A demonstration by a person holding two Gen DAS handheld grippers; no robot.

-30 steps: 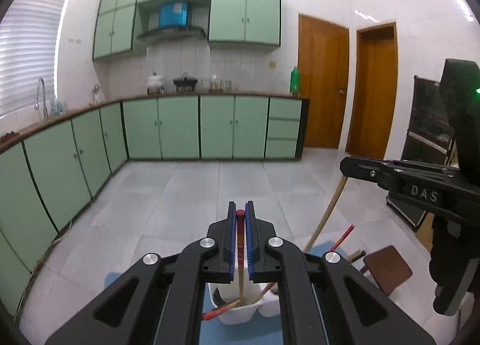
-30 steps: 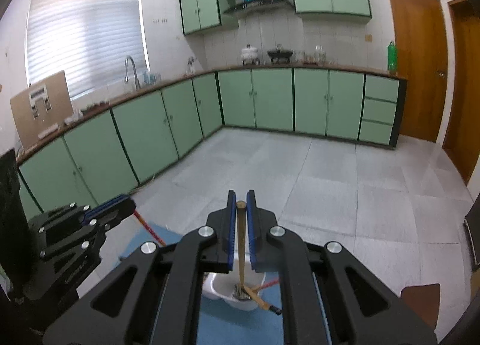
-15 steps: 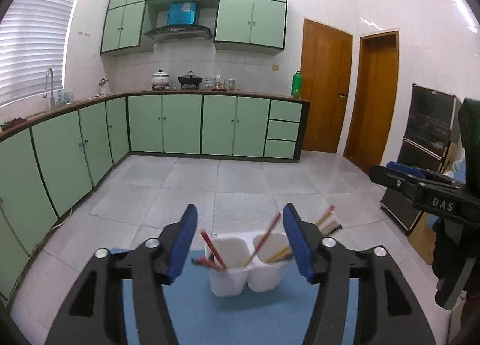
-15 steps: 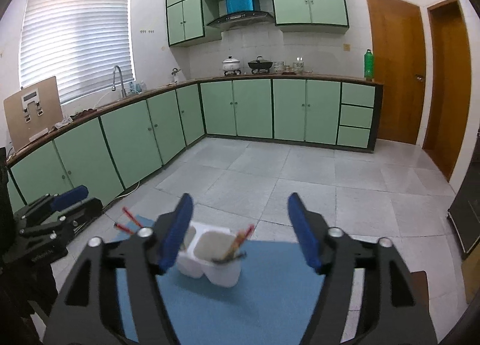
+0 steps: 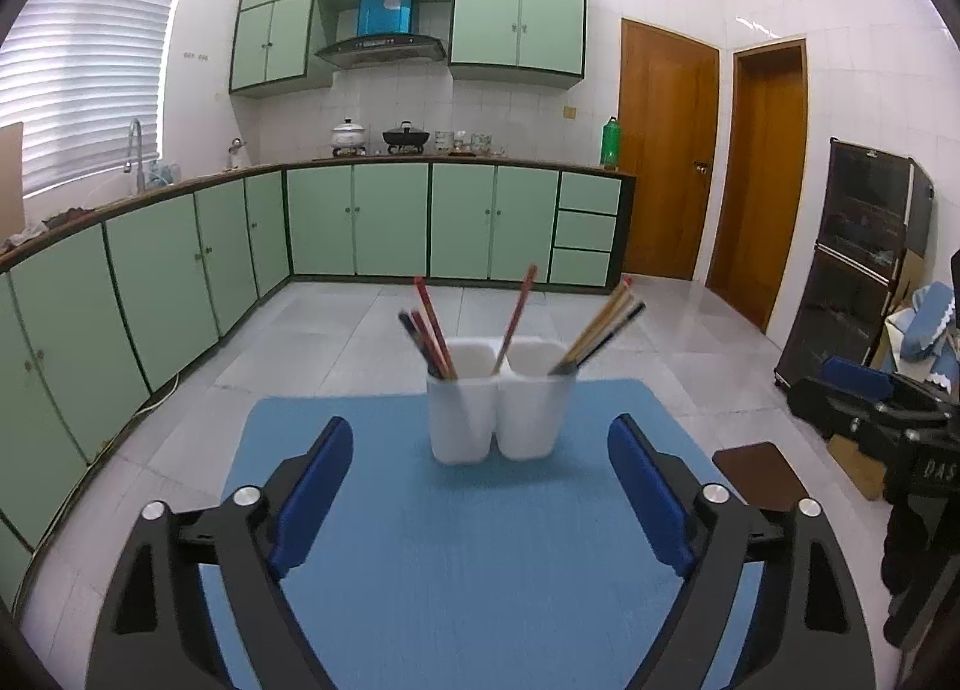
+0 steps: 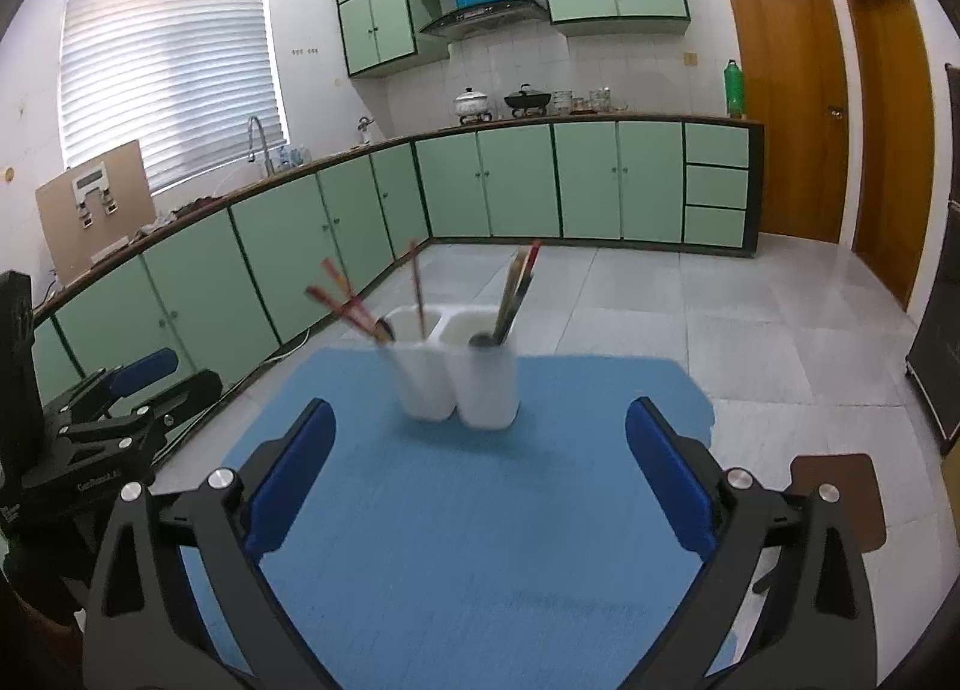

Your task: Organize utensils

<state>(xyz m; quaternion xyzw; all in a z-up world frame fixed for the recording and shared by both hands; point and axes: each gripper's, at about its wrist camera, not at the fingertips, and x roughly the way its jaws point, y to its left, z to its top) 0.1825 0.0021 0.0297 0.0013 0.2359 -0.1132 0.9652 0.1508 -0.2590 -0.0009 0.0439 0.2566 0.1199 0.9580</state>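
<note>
Both grippers backed off holder [image 5: 497, 413] | jaws opening, empty | red chopsticks [image 5: 433, 330] left cup, wooden [image 5: 600, 327] right

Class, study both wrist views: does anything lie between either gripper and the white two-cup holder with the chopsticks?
Nothing visible does. Only bare blue mat lies between the left gripper, the right gripper and the holder. Both grippers' jaws are opening, with nothing between them.

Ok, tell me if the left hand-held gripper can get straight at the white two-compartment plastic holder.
Probably yes: the left hand-held gripper has its jaws opening, nothing between them, and only bare blue mat lies before the white two-compartment plastic holder.
</note>
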